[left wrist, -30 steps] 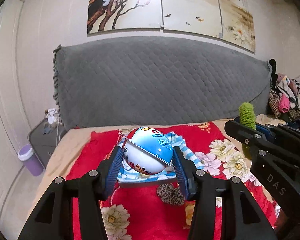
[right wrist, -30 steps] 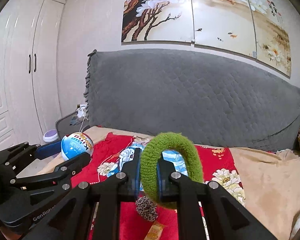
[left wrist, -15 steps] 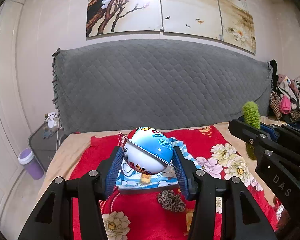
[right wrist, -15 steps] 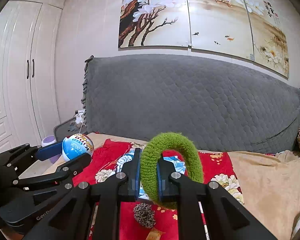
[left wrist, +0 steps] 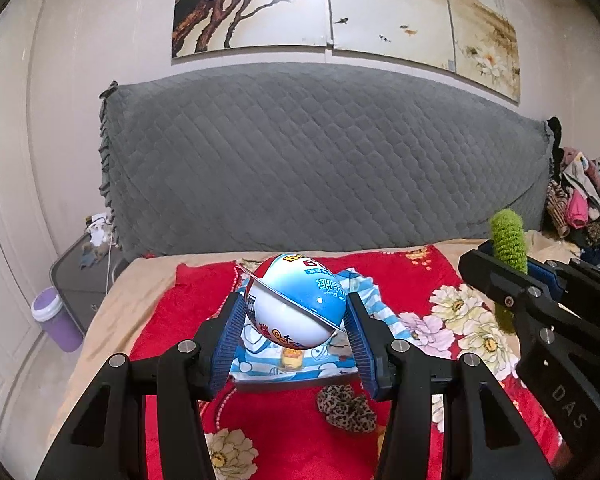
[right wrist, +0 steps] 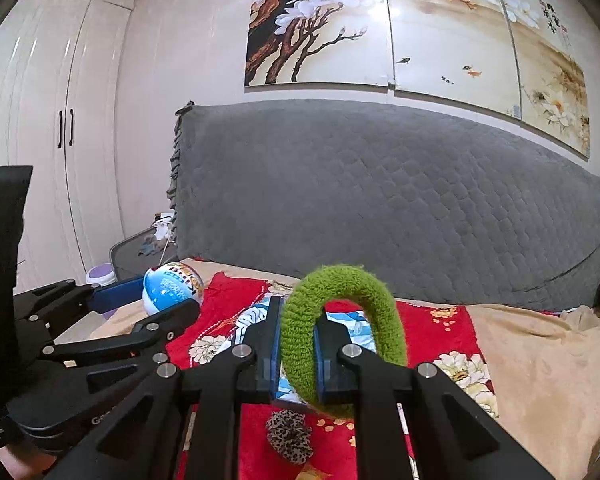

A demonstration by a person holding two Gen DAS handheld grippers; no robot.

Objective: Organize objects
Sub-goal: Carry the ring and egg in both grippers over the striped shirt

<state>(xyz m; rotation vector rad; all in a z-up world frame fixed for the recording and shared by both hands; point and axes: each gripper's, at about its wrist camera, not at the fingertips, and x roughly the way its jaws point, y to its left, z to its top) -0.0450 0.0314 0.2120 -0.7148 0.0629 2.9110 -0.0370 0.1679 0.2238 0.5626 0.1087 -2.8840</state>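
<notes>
My left gripper (left wrist: 296, 328) is shut on a blue and white toy egg (left wrist: 296, 308) and holds it in the air above the bed; the egg also shows in the right wrist view (right wrist: 172, 288). My right gripper (right wrist: 296, 344) is shut on a fuzzy green hair ring (right wrist: 340, 332), also seen at the right of the left wrist view (left wrist: 508, 248). Below them a blue-striped cartoon box (left wrist: 260, 364) lies on the red flowered blanket (left wrist: 172, 320). A leopard-print scrunchie (left wrist: 346, 408) lies just in front of the box, also in the right wrist view (right wrist: 290, 434).
A grey quilted headboard (left wrist: 300, 160) stands behind the bed. A small yellow packet (left wrist: 292, 358) lies on the box. A purple bin (left wrist: 56, 320) and dark nightstand (left wrist: 84, 264) stand left of the bed. Clothes (left wrist: 580, 204) pile at the right. White wardrobe doors (right wrist: 60, 140) are at left.
Both grippers have risen and drawn back a little while keeping their hold, so the box, blanket and scrunchie sit lower and smaller in view. More of the wall shows.
</notes>
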